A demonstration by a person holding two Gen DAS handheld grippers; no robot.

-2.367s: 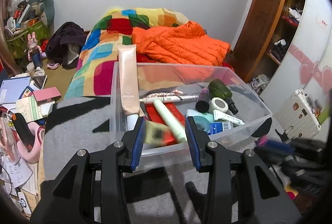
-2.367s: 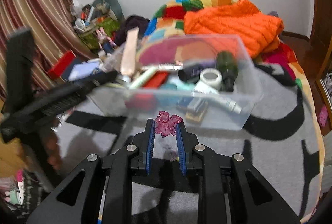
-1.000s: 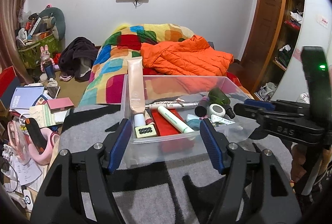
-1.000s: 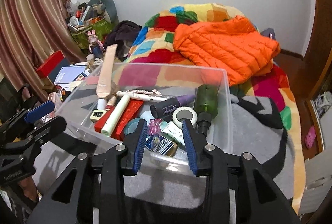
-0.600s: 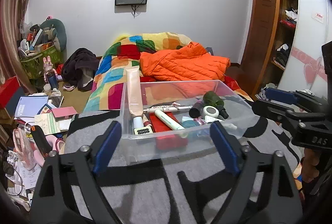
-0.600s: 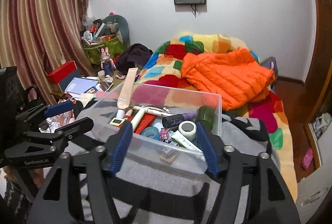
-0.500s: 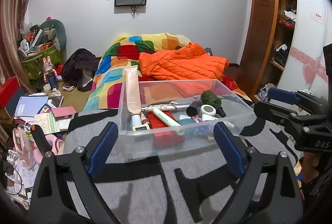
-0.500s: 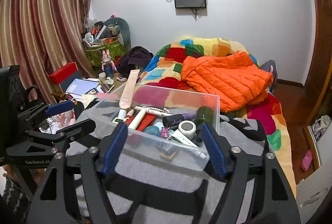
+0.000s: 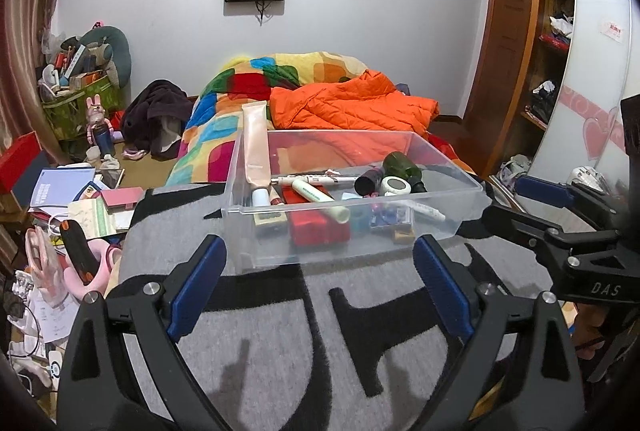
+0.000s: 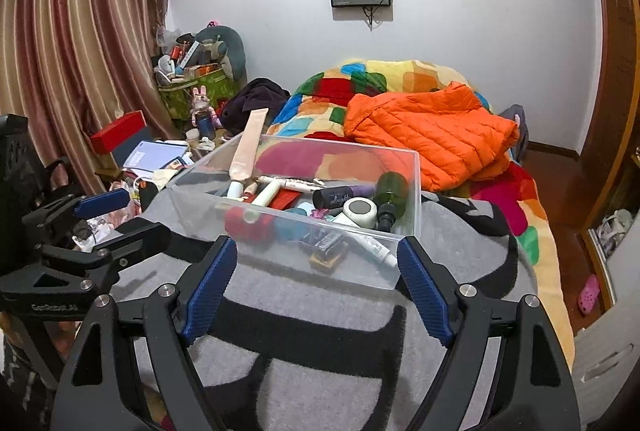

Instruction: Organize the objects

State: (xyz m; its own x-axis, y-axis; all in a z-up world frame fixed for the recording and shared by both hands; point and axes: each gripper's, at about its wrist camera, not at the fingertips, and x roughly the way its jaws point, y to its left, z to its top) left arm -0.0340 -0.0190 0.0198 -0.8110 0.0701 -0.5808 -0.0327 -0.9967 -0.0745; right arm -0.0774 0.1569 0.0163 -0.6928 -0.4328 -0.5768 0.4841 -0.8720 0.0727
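Near the middle of the left wrist view: clear plastic bin (image 9: 352, 251), resting on a grey and black blanket (image 9: 280, 351). Contents: tall beige tube (image 9: 255, 147) leaning in the far left corner; white-green tube (image 9: 318, 199); red box (image 9: 318, 227); dark green bottle (image 9: 402, 165); white tape roll (image 9: 395, 186); other small items too tangled to sort. Left gripper (image 9: 318, 283): jaws wide apart and empty, just opened further, hanging short of the bin's near wall. Right gripper (image 9: 560, 223) shows at the right edge.

Right wrist view: same bin (image 10: 408, 199), nearer the right pad. Right gripper (image 10: 316, 285): jaws apart and empty, just opened further, nothing between them. Left gripper (image 10: 92, 231) at the left edge, also spread. Orange jacket (image 10: 432, 135) lies on the bed beyond.

Handling, as judged: bin is light, stiff and thin-walled, smooth enough to slip; best pinched at the rim, one gripper per side. Tubes soft and light; take mid-body. Green bottle hard, possibly glass; grip at the neck.
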